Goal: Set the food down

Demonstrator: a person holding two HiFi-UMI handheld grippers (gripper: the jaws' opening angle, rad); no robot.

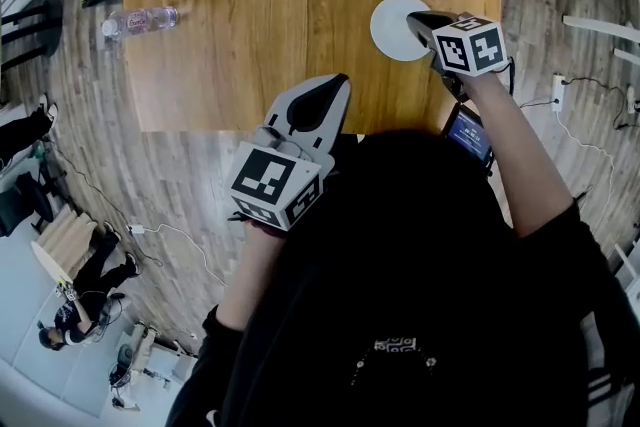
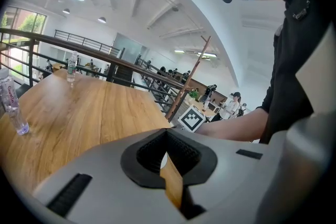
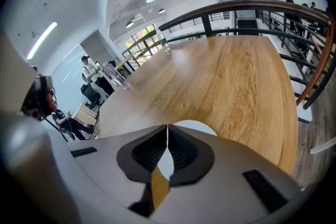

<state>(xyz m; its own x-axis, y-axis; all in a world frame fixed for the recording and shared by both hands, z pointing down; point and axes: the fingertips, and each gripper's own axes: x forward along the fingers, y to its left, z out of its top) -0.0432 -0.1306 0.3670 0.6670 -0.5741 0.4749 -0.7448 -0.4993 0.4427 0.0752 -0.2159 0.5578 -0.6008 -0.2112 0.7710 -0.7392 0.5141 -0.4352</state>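
My right gripper (image 3: 167,129), jaws pressed together on nothing, hangs over the round white plate (image 1: 392,33) on the light wooden table (image 1: 250,35). My left gripper (image 1: 335,83) is closed empty too. No food shows anywhere; dipping carelessly could shove the plate.

Shows L gripper (image 2: 167,131) w/ jaws together, nothing btwn, above wood table (image 2: 79,118); plastic bottle (image 2: 11,105) upright far left; marker cube (image 2: 192,119) beyond, next to forearm (image 2: 236,126).

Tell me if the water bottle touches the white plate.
Apart. Head view: the water bottle sits at the left edge of the table, the white plate far right, bare wood between.
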